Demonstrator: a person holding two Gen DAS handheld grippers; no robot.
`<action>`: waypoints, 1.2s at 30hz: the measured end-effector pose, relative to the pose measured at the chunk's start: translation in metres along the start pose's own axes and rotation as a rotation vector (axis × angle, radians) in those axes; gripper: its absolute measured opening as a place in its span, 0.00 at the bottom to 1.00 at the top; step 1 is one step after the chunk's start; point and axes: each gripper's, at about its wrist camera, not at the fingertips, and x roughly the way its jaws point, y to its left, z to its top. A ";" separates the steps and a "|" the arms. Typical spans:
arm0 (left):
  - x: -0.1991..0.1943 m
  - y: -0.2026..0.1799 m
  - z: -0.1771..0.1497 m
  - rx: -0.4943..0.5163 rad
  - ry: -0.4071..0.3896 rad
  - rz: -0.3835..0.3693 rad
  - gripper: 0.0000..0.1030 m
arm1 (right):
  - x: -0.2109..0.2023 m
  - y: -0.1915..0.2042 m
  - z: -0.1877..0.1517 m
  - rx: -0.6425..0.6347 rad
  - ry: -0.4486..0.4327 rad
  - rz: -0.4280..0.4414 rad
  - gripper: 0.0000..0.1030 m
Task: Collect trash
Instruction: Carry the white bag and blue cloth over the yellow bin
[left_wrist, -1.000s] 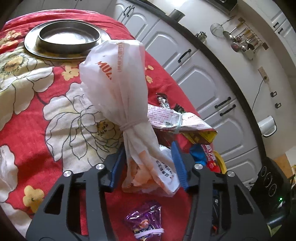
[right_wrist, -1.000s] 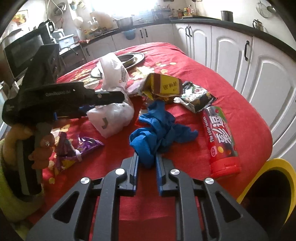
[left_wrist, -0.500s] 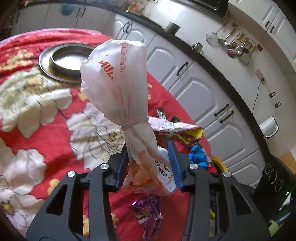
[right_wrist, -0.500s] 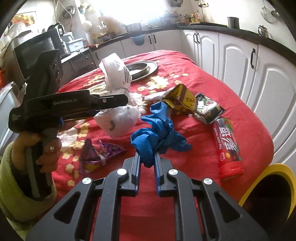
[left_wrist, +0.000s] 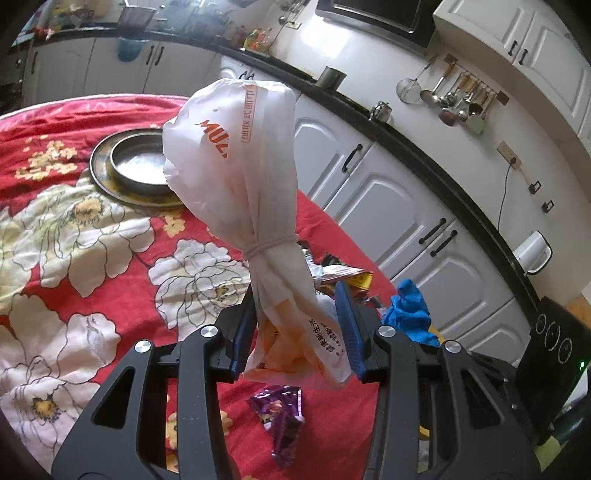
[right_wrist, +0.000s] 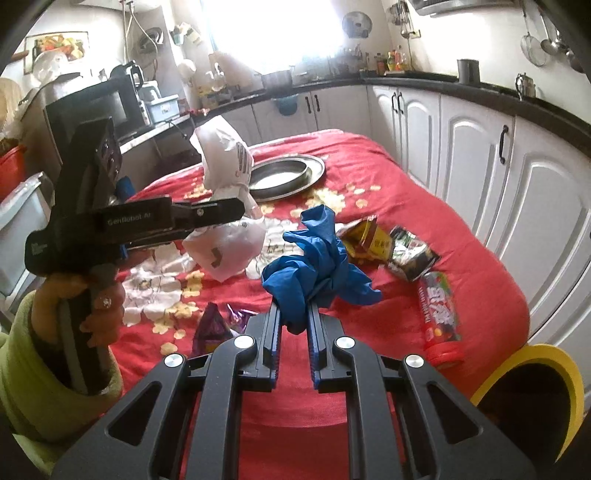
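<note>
My left gripper (left_wrist: 295, 295) is shut on the tied neck of a white plastic bag (left_wrist: 236, 155) with orange print, which stands up above the red floral tablecloth (left_wrist: 74, 258). The right wrist view shows the same bag (right_wrist: 225, 158) held by the left gripper (right_wrist: 236, 210) in a person's hand. My right gripper (right_wrist: 293, 314) is shut on a crumpled blue glove (right_wrist: 317, 251), lifted off the cloth. That glove (left_wrist: 408, 310) also appears at the right of the left wrist view.
On the table lie a purple wrapper (right_wrist: 214, 325), a second white bag (right_wrist: 225, 251), a yellow wrapper (right_wrist: 369, 240), a dark snack bag (right_wrist: 413, 254) and a red candy tube (right_wrist: 439, 317). A steel plate (right_wrist: 314, 170) sits at the far end. A yellow-rimmed bin (right_wrist: 554, 365) stands below the table's right edge.
Both grippers have risen, the left with the white bag and the right with the blue glove, which has come up off the cloth. The left jaws closed slightly on the bag.
</note>
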 end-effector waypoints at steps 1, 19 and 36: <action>-0.001 -0.004 0.000 0.007 -0.003 -0.002 0.33 | -0.004 0.000 0.001 0.000 -0.008 -0.002 0.12; -0.003 -0.055 -0.015 0.130 0.010 -0.068 0.33 | -0.066 -0.025 -0.005 0.058 -0.105 -0.085 0.12; 0.016 -0.106 -0.047 0.251 0.090 -0.135 0.33 | -0.109 -0.060 -0.037 0.172 -0.152 -0.184 0.12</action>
